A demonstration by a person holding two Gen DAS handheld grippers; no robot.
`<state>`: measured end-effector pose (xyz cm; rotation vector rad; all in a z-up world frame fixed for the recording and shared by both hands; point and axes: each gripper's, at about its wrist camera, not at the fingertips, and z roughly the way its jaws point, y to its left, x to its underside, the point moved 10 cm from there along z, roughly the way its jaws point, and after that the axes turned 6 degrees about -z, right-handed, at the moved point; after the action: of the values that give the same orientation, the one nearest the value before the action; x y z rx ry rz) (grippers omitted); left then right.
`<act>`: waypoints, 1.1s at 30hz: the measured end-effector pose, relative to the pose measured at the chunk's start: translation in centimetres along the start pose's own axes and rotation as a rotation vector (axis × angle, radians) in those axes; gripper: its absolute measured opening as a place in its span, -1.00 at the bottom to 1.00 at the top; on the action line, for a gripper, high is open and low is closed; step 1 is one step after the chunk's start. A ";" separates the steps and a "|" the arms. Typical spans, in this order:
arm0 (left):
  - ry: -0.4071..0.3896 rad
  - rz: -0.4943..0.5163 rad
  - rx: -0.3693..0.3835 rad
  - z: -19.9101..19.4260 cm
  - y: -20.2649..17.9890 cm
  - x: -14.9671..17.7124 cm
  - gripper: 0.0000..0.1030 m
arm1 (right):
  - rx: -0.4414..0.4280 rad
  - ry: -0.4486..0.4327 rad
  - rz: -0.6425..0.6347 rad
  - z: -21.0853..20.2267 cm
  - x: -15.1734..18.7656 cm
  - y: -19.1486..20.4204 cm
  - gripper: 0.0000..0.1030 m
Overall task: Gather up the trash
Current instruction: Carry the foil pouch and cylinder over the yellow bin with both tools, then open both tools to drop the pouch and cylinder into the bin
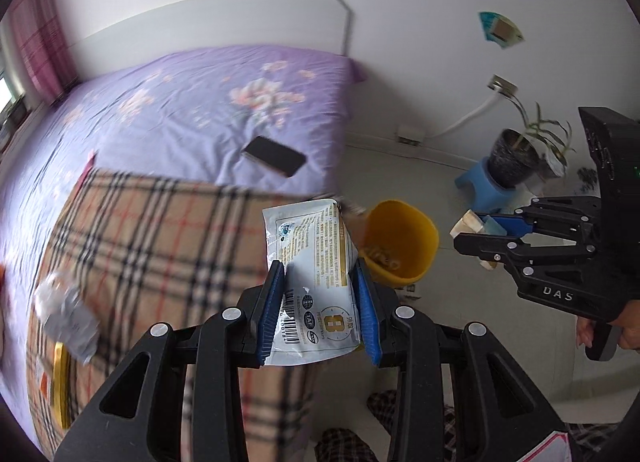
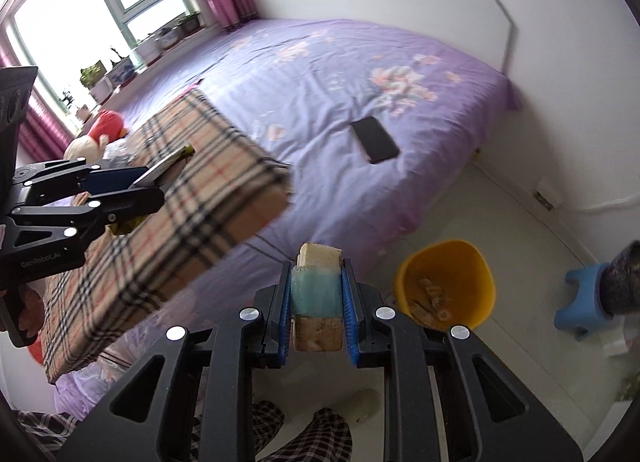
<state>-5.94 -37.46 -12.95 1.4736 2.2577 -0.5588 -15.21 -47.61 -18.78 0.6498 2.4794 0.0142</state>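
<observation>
Left wrist view: left claw pinches a snack wrapper, right claw a packet; either could miss the yellow bin.

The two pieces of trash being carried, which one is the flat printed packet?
The white packet with the barcode, gripped by the left gripper. The right gripper holds a thick tan and blue-green block instead.

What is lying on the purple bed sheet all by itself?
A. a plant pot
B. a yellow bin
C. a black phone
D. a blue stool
C: the black phone lies flat on the purple bed sheet, while the yellow bin stands on the floor beside the bed.
</observation>
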 end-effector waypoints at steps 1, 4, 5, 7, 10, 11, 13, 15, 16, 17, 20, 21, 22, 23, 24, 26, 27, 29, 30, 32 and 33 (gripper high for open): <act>0.002 0.021 0.012 0.6 -1.1 -0.5 -0.32 | 0.009 0.001 0.018 -0.1 0.4 -1.2 -0.54; 0.009 0.079 0.050 2.1 -4.0 -1.7 -0.32 | 0.039 0.004 0.073 -0.6 1.5 -4.7 -0.54; 0.012 0.092 0.060 2.4 -4.7 -1.9 -0.32 | 0.050 0.004 0.091 -0.8 1.9 -5.9 -0.54; 0.023 0.126 0.084 3.5 -6.6 -2.4 -0.32 | 0.073 0.004 0.116 -1.1 2.5 -7.9 -0.54; 0.049 0.172 0.114 5.4 -9.1 -2.8 -0.32 | 0.093 0.006 0.163 -1.3 3.5 -11.0 -0.54; 0.059 0.185 0.122 6.0 -9.6 -2.9 -0.32 | 0.099 0.010 0.175 -1.2 3.8 -12.1 -0.54; 0.084 0.208 0.137 7.6 -11.0 -3.0 -0.32 | 0.104 0.015 0.195 -0.9 4.4 -13.9 -0.54; 0.115 0.222 0.156 9.2 -12.1 -3.1 -0.32 | 0.101 0.028 0.213 -0.1 5.0 -15.7 -0.54; 0.132 0.234 0.165 10.1 -12.6 -3.0 -0.32 | 0.098 0.037 0.217 0.4 5.3 -16.4 -0.54; 0.150 0.250 0.167 11.3 -13.2 -3.0 -0.32 | 0.096 0.053 0.219 1.2 5.6 -17.2 -0.54; 0.207 0.279 0.174 14.6 -14.6 -2.6 -0.32 | 0.073 0.104 0.228 3.7 6.7 -19.3 -0.54; 0.231 0.287 0.170 16.0 -14.9 -2.3 -0.31 | 0.070 0.119 0.228 4.6 7.1 -19.9 -0.54; 0.254 0.291 0.165 17.5 -15.2 -2.0 -0.31 | 0.064 0.137 0.227 5.7 7.5 -20.4 -0.54; 0.276 0.292 0.159 19.1 -15.3 -1.8 -0.31 | 0.061 0.157 0.226 6.9 7.8 -21.0 -0.54; 0.293 0.290 0.156 20.2 -15.4 -1.7 -0.31 | 0.055 0.174 0.227 8.2 8.1 -21.6 -0.54; 0.337 0.281 0.143 23.2 -15.4 -1.2 -0.31 | 0.040 0.204 0.228 10.3 8.7 -22.3 -0.54; 0.353 0.276 0.139 24.2 -15.6 -1.0 -0.31 | 0.035 0.218 0.226 11.3 9.0 -22.8 -0.54; 0.391 0.263 0.133 26.6 -15.5 -0.5 -0.31 | 0.019 0.247 0.221 13.5 9.7 -23.5 -0.54; 0.404 0.264 0.126 27.8 -15.5 -0.3 -0.31 | 0.013 0.258 0.221 14.5 10.0 -23.8 -0.54; 0.432 0.270 0.118 29.9 -15.6 0.4 -0.31 | -0.002 0.281 0.241 16.6 10.8 -24.6 -0.54; 0.444 0.274 0.114 30.8 -15.8 0.7 -0.31 | -0.011 0.292 0.249 17.5 11.1 -24.9 -0.54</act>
<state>-17.70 -58.87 -37.58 2.0963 2.3025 -0.3007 -25.05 -66.81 -43.02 1.0110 2.6523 0.2326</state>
